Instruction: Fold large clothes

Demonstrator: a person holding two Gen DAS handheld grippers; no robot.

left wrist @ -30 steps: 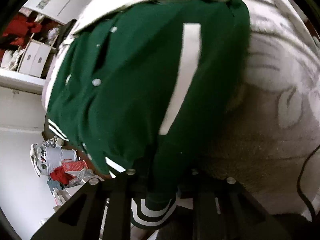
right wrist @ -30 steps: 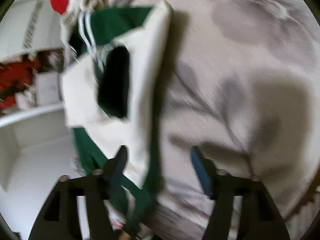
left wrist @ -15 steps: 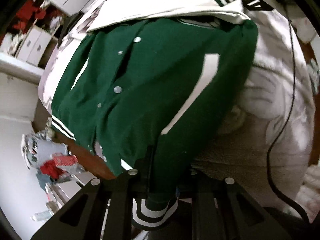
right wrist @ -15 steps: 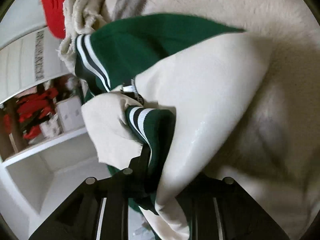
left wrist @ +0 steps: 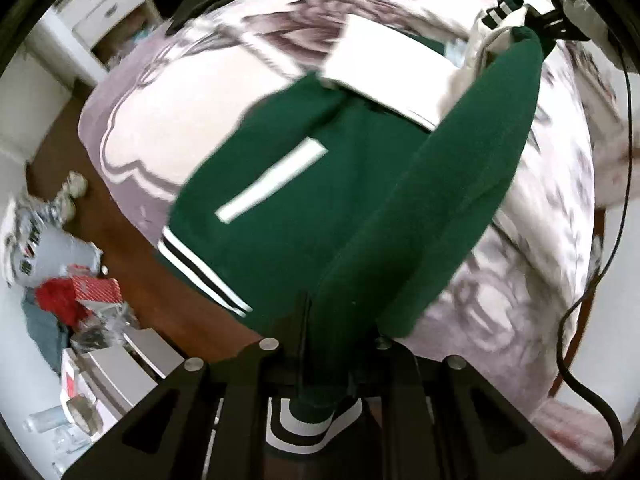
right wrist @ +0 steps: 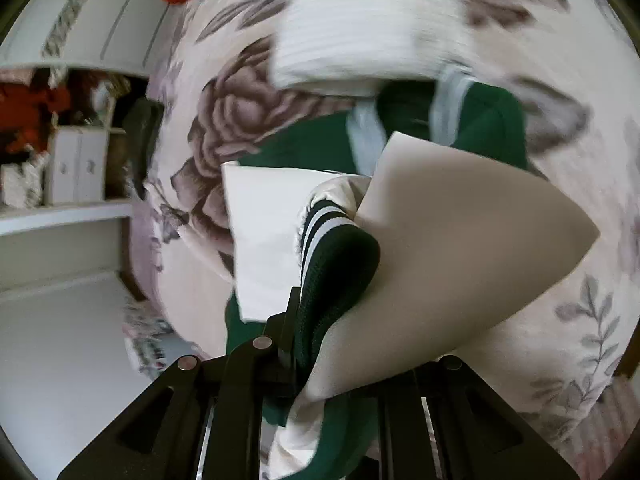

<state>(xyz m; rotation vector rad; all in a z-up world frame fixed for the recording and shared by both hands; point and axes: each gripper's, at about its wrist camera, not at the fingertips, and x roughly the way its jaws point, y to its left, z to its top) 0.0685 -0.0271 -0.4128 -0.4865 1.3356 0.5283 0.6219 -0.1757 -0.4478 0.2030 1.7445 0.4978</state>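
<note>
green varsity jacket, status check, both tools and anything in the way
Left tool shut on green varsity jacket hem. Right tool shut on its striped collar. Jacket half lifted off floral blanket. Nothing blocking.

Green varsity jacket with cream sleeves (left wrist: 280, 208): near edge now lifted off floral bedspread (left wrist: 168, 100), stretched between left gripper (left wrist: 324, 360) and right gripper (right wrist: 316, 356). Right jaws, open before, now clamp striped collar (right wrist: 332, 248).

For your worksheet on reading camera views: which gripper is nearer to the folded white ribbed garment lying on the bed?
Right. The right gripper, shut on the jacket collar, hangs close to the white ribbed garment; the left gripper holds the jacket's hem at the far end.
</note>
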